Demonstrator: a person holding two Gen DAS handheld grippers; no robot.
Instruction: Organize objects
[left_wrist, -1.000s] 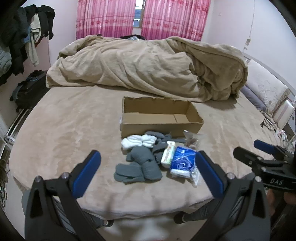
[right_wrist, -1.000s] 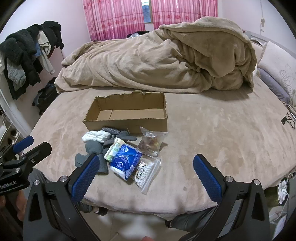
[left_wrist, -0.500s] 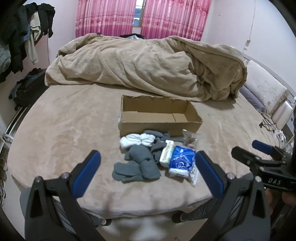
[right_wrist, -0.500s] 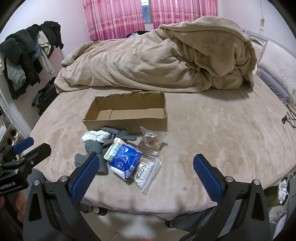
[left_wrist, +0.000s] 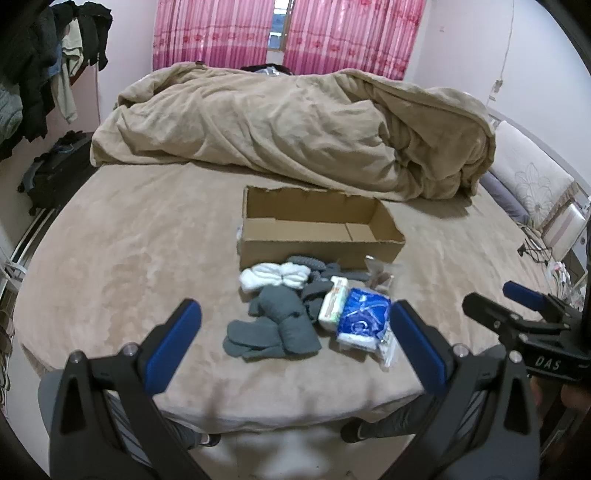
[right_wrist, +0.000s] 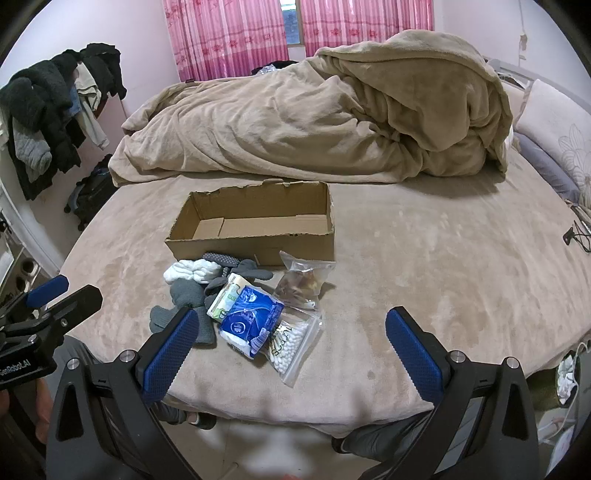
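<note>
Blue pads line both wide-open, empty tools: the left hand-held gripper (left_wrist: 293, 345) and the right hand-held gripper (right_wrist: 288, 349) hang near the bed (right_wrist: 424, 266) edge. Just past them lie grey socks (left_wrist: 273, 328), white socks (left_wrist: 273, 277), a blue pack (right_wrist: 251, 319) and a cotton-swab bag (right_wrist: 291, 341). Behind those sits an empty cardboard box (right_wrist: 255, 225).

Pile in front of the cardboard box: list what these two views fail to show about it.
- Cotton swab bag: in the left wrist view mostly hidden by the blue pack and the left gripper's finger.
- Dotted grey sock: partly buried under other socks, both views.
- Small clear bag: contents too small to identify.
- Green-white packet: print unreadable.
</note>
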